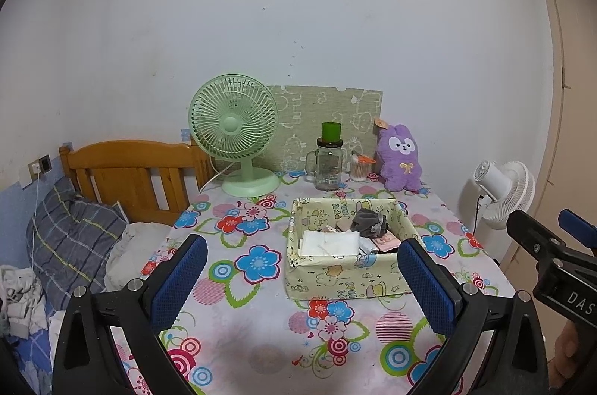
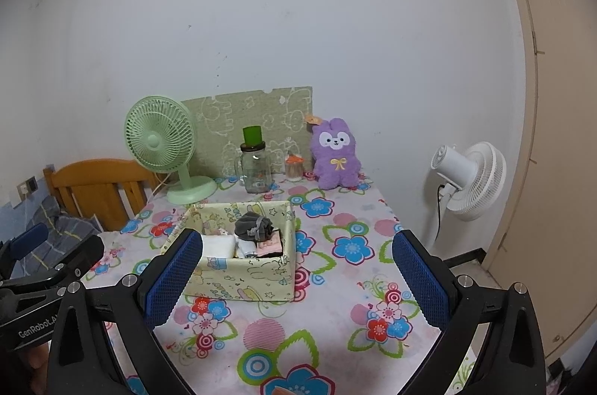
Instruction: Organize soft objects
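Observation:
A pale yellow cartoon-print fabric box [image 1: 335,279] [image 2: 238,277] stands mid-table. Inside it lie a folded white cloth [image 1: 328,243] [image 2: 220,245], a bunched grey cloth [image 1: 367,221] [image 2: 253,226] and a pink item [image 1: 388,240] [image 2: 270,247]. A purple plush rabbit [image 1: 401,158] [image 2: 335,154] sits upright at the table's back edge. My left gripper [image 1: 302,283] is open and empty, held above the near table in front of the box. My right gripper [image 2: 296,279] is open and empty, just right of the box. Each gripper shows at the edge of the other's view [image 1: 552,245] [image 2: 44,268].
On the flowered tablecloth [image 1: 257,328] [image 2: 335,301] at the back stand a green desk fan [image 1: 235,137] [image 2: 164,145], a glass jar with green cup [image 1: 329,160] [image 2: 254,163] and a swab holder [image 1: 360,167] [image 2: 294,167]. A bed with wooden headboard [image 1: 130,171] is left; a white floor fan [image 1: 503,190] [image 2: 470,178] is right.

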Demonstrator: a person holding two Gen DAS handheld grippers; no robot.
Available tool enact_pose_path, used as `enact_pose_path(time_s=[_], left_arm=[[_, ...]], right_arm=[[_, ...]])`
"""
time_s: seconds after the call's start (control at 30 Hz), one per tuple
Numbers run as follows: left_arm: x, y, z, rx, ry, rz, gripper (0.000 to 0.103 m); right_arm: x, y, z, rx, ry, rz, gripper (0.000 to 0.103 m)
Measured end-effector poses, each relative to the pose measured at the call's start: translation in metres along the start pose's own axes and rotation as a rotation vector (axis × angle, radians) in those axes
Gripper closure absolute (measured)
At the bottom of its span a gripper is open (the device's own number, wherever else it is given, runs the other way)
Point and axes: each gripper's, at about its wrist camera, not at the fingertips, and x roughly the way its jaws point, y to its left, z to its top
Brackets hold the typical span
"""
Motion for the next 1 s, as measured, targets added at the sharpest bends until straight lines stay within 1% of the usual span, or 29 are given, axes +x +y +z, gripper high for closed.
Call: enact_pose_path(time_s=[0.27, 1.0], left_arm=[[0.0060, -0.0012, 0.0002, 0.006, 0.009, -0.001, 0.000], [0.0079, -0.0033, -0.0019, 0.012, 0.010, -0.005, 0.000]], right_arm=[[0.0063, 0.0020, -0.0020, 0.001, 0.020, 0.002, 0.000], [0.0098, -0.0004, -0.0032, 0.006, 0.024, 0.004, 0.000]])
